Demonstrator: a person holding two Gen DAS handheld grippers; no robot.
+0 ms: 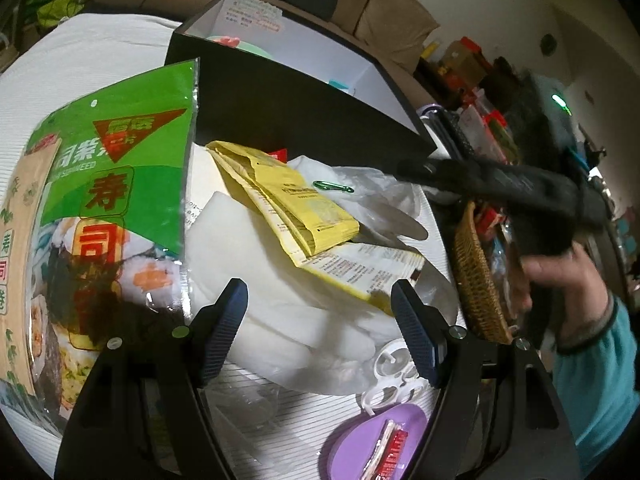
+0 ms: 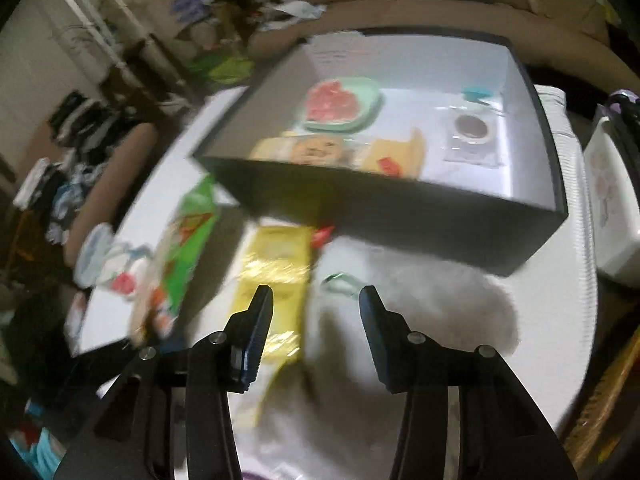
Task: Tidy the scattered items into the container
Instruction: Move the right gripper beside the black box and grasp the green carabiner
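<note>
Round white table point(image 1: 100, 48), black box point(image 1: 288, 100), green seaweed packet point(image 1: 120, 152), white bags point(image 1: 280, 312), purple dish point(image 1: 360, 448)

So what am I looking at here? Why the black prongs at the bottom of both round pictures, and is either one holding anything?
There is no robot. A person holds a two-finger gripper in each hand, and each carries a wide-angle camera looking along its fingers, so the prongs are the fingers. One picture comes from the left gripper, the other, blurred, from the right gripper. Both are open and hold nothing. The left view also shows the person's hand on the right tool. On the white table lie a green seaweed bag, a yellow packet, a small green clip and white plastic bags. Behind them stands the black box, already holding a few items.
</note>
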